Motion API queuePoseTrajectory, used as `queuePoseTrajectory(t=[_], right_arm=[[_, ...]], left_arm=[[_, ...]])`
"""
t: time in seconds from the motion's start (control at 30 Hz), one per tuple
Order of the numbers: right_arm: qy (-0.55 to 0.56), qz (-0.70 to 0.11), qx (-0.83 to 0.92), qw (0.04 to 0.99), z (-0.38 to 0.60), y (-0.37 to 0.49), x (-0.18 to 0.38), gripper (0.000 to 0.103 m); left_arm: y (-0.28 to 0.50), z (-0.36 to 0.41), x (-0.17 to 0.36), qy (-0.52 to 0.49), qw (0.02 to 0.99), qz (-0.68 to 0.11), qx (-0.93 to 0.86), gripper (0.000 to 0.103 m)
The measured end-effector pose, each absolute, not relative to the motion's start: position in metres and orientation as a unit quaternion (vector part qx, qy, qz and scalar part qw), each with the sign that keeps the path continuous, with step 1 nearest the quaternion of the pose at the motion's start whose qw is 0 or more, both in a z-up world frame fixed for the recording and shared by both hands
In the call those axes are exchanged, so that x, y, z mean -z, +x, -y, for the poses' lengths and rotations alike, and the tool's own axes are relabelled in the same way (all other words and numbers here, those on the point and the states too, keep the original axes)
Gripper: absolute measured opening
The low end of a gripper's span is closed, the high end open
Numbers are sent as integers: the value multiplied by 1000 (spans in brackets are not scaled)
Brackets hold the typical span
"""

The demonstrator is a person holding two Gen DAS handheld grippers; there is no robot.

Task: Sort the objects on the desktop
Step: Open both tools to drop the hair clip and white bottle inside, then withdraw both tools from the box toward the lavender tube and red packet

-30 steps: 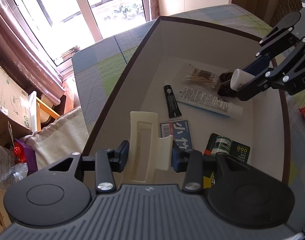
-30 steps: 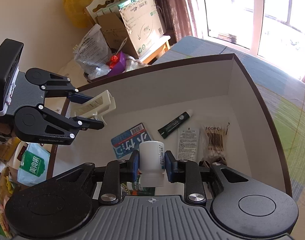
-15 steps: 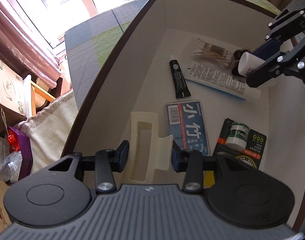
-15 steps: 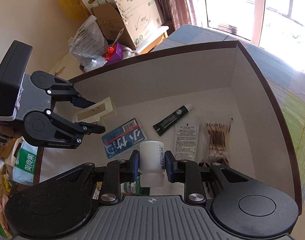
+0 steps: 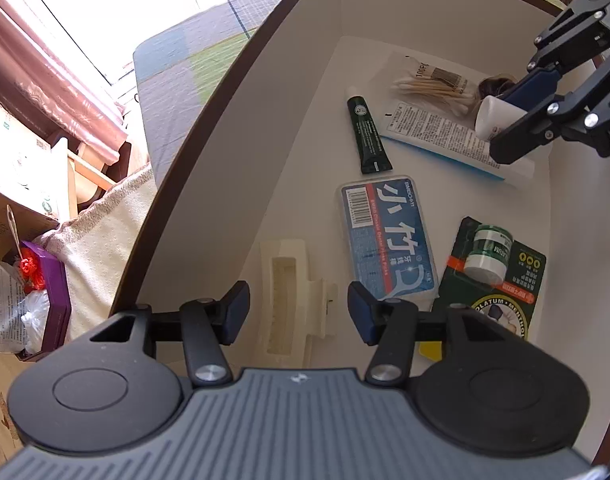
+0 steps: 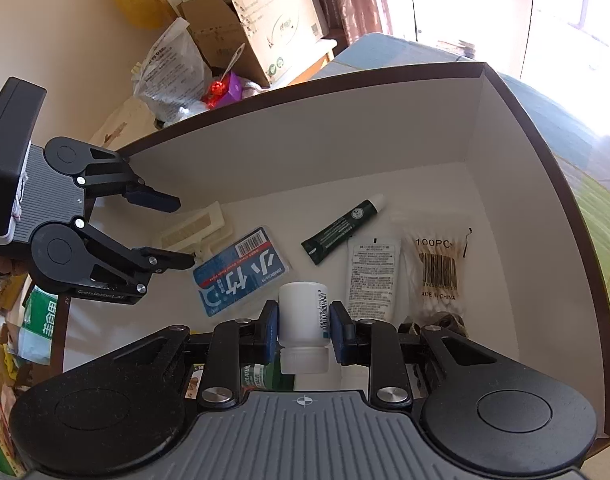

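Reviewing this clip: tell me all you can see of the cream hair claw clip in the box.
The cream hair claw clip looks like matte plastic, with a long rectangular cut-out showing fine teeth and a side tab. It lies flat on the box floor beside the left wall, next to the blue floss-pick case. The left gripper hangs open over it, fingers clear of it.

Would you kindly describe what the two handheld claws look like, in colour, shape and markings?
Both match. The left claw has black linkage arms with silver screws, round black pivot discs, blue pads on the fingers, a grey ribbed body and faint lettering along one arm. The right claw shows the same, with a small crosshair mark on its body. No cables, sleeves or hands are visible.
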State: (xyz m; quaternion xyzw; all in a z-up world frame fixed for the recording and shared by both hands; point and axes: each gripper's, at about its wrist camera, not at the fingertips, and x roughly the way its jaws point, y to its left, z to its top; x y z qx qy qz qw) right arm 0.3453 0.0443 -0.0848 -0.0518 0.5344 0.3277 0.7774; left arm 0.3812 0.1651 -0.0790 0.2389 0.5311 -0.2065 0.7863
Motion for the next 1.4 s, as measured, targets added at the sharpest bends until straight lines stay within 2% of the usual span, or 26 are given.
queuePoseTrajectory(t=[0.47,0.67,0.7,0.73,0.77,1.4], right_arm=[[-77,-531,-337,773,-60,345,98,30],[-107,-505,-350,781,-68,341,101,32],[-115,-499,-350,784,-70,340,101,56],[-123,-493,-350,787,-71,338,102,85],[-126,-476,-348,798,-70,335,100,89],[-139,-511,-312,789,-53,325,96,89]], left_arm=[[374,-172,69,232,795,-521,206,54],[372,-174,67,228,798,-519,205,55],[372,-173,67,228,798,-519,205,56],[371,-173,67,228,798,-519,205,56],[371,-173,67,227,798,-519,205,56],[356,-167,59,229,801,-513,206,65]])
